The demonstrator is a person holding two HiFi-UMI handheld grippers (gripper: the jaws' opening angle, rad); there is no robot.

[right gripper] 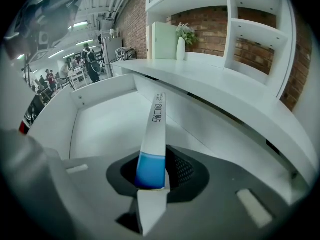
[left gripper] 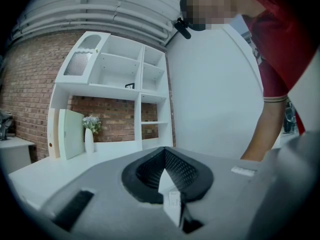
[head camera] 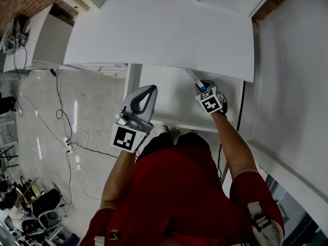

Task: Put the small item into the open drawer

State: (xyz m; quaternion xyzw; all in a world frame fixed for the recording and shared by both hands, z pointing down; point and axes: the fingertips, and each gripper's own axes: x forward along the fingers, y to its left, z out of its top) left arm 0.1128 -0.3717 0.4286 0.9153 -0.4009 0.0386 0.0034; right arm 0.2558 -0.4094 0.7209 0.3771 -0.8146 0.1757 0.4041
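The small item is a slim white tube with a blue end [head camera: 193, 78], and my right gripper [head camera: 201, 89] is shut on that blue end. It hangs over the open white drawer [head camera: 169, 99] that juts out from under the white desk top [head camera: 164, 29]. In the right gripper view the tube [right gripper: 156, 129] points forward out of the right gripper [right gripper: 150, 184], above the drawer's bare floor [right gripper: 107, 129]. My left gripper [head camera: 149, 89] hovers at the drawer's left edge. The left gripper [left gripper: 172, 204] is shut with nothing in it and faces away from the drawer.
A white shelf unit [left gripper: 125, 79] with a vase of flowers [left gripper: 90, 134] stands on the desk against a brick wall. A white panel [head camera: 297, 86] runs along the right. Cables and a power strip [head camera: 67, 145] lie on the floor at left. People stand far off [right gripper: 90, 59].
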